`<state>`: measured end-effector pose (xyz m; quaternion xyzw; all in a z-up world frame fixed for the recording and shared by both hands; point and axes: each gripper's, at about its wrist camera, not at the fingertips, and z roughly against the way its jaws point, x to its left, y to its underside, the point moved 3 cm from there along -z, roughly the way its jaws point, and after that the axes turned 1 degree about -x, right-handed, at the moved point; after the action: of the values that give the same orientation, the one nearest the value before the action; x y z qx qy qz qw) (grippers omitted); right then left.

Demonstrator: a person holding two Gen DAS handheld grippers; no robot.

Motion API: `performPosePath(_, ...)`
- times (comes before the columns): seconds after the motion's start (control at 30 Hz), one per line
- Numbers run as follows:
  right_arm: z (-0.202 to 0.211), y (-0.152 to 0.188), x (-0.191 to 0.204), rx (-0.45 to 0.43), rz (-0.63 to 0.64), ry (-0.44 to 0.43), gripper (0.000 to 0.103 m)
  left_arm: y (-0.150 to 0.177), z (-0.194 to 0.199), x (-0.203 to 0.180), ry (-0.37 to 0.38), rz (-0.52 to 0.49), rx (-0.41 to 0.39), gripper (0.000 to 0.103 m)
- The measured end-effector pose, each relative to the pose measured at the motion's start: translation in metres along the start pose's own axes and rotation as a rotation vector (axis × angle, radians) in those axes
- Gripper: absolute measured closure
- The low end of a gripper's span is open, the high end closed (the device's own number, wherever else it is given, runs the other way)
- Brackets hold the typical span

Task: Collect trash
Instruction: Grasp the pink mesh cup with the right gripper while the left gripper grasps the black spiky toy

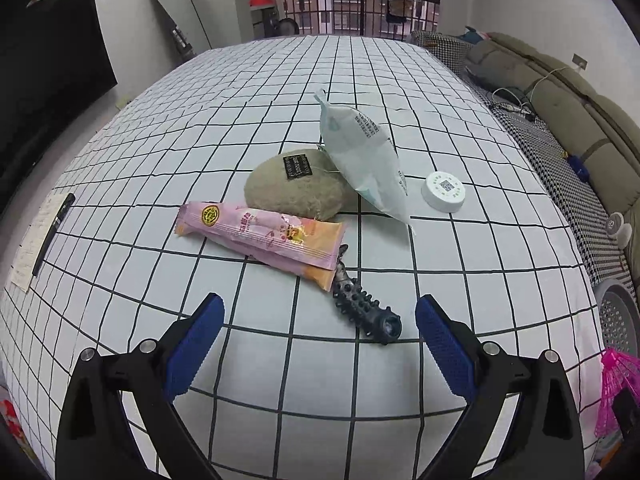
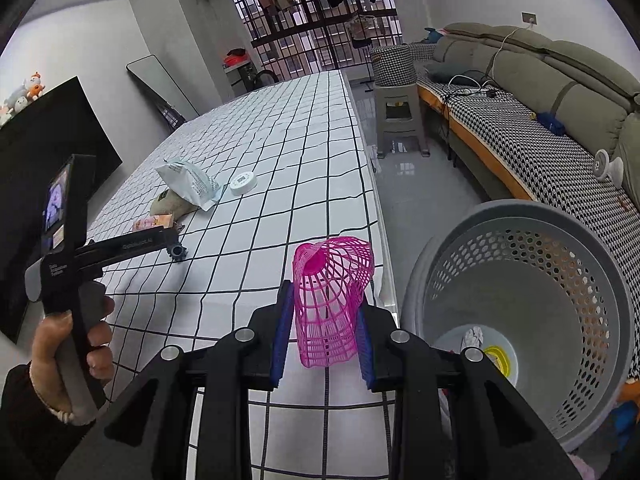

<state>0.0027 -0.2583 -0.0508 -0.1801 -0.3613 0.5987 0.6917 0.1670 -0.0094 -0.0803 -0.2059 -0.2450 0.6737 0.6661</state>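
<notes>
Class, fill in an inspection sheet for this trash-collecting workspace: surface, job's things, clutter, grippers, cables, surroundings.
Surface: table under a white grid cloth.
Job's things: pink wrapper, pale pouch leaning on a beige pad, white cap, spiky black piece; pink mesh; grey bin beside the table, scraps at its bottom.
Clutter: paper and pen at the table's left edge.
Grippers: left gripper open, empty, above the table; right gripper shut on the pink mesh.
Cables: white cable on the sofa.
Surroundings: sofa, stool, barred window.
</notes>
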Motion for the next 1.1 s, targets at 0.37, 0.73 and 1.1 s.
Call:
performPosePath(0.37,-0.002,0.001,-0.013,0.002,-0.032,-0.001,0.075,0.009,-0.013,-0.014,0.002,-0.015,0.029,0.049)
performPosePath(0.73,0.009,0.001,-0.001,-0.012,-0.009,0.001,0.075,0.034,0.012,-0.011,0.082,-0.032,0.033,0.074)
performPosePath(1.1,0.020,0.017,0.001,0.002,-0.006,0.016,0.075,0.057,0.066,-0.025,0.135,-0.118,-0.057,0.075)
